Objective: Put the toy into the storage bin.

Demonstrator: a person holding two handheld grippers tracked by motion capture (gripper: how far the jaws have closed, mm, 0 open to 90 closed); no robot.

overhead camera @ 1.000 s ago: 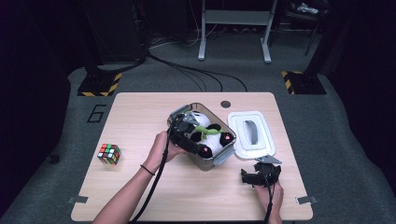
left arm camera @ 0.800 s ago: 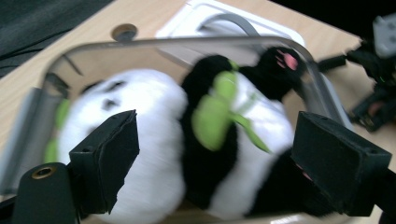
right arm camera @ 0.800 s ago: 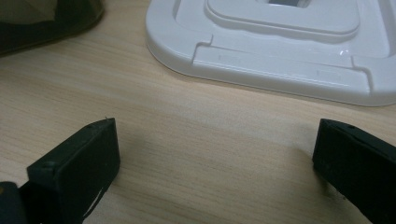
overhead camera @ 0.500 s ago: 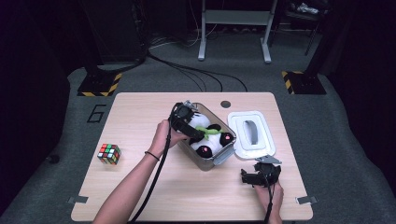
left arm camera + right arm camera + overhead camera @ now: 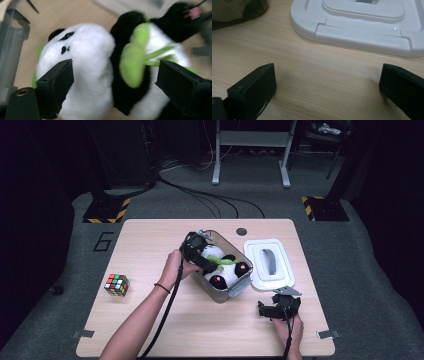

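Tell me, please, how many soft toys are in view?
1: a plush panda lying in the clear bin at the table's middle; others could be hidden beneath it.

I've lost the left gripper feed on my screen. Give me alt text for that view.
A black-and-white plush panda toy holding a green fabric bamboo sprig lies between the open jaws of the left claw, which straddle it. The clear plastic storage bin's wall rises at the left, with the light wooden table behind.
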